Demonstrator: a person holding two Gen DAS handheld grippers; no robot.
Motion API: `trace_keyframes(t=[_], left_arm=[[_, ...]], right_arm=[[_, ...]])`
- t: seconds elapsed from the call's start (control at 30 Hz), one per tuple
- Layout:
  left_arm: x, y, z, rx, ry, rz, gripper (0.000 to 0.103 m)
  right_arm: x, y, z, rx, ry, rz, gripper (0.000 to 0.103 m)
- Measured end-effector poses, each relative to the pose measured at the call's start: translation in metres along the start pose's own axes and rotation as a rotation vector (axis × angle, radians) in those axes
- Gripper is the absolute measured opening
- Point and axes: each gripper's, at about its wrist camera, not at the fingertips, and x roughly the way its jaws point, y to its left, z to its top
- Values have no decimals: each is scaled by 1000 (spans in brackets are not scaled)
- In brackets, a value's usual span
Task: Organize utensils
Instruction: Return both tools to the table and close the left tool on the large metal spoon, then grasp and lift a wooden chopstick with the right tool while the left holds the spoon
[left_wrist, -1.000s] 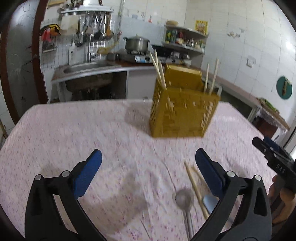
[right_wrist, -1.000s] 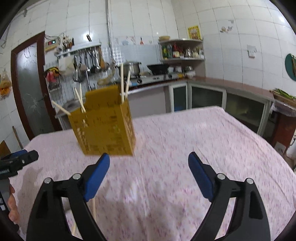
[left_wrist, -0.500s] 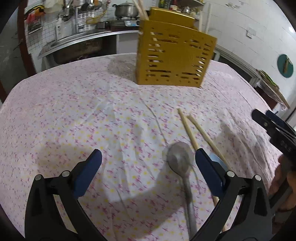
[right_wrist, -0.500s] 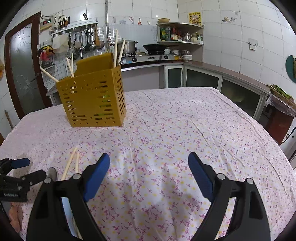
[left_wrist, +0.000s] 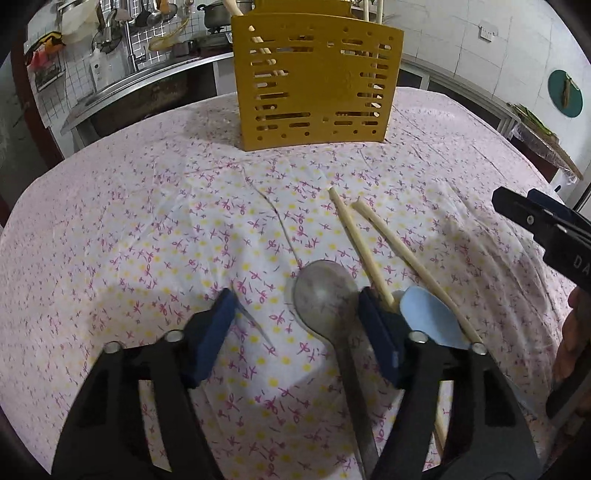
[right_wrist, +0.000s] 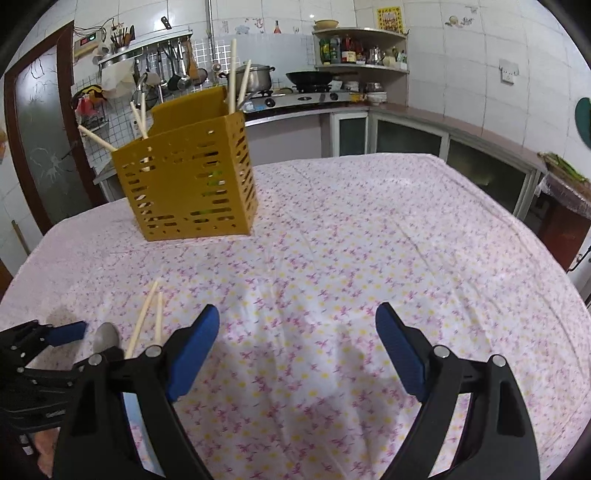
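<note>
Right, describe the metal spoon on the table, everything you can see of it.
The metal spoon is dull grey, steel by the look of it, with a broad oval bowl and a long flat handle. It lies flat on the flowered tablecloth, bowl facing up and pointing toward the yellow utensil holder. It sits between the blue pads of the left tool, whose jaws have just been closing; the pads do not yet press on it. A light blue spoon and two chopsticks lie beside it.

My left gripper (left_wrist: 295, 321): black frame, blue pads. Tablecloth (left_wrist: 147, 221): white, pink-and-yellow floral print. Mustard-yellow slotted caddy (left_wrist: 317, 85) at twelve o'clock. Grey metal spoon (left_wrist: 325, 295), pale-blue spoon (left_wrist: 432, 317), cream chopsticks (left_wrist: 369, 251).
</note>
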Motion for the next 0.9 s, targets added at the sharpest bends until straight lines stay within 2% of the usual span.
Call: trace_keyframes(t=[0.13,0.17,0.23,0.3,0.43,0.47,0.7,0.73,0.87,0.9], left_arm=[[-2,5,3,-1,-8,16,36],[-2,6,3,-1,-9,17,33],[-2,8,4,2,-7,8,33],[-2,8,5,11,-8,5,33],[-2,14,8,13,-4,-10,33],[-3,16,7,14,-4,-7,33],[0,24,9,15,-6,-8,33],[0,23,9,19,-7,-6,33],[0,23,8,18,-9,-10,33],[-1,23,8,18,-10,-12,33]], right_arm=[[1,19,-3,-41,18,26,84],[1,24,-4,-51,26,38,84],[3,34,-5,-71,41,59,81],[6,46,-5,-101,55,66,72],[12,68,-8,-178,85,81,65],[15,73,-10,-196,100,89,60],[28,90,-15,-238,183,119,42],[29,91,-15,-243,190,117,42],[30,90,-15,-248,195,106,23],[30,88,-14,-244,197,106,15]])
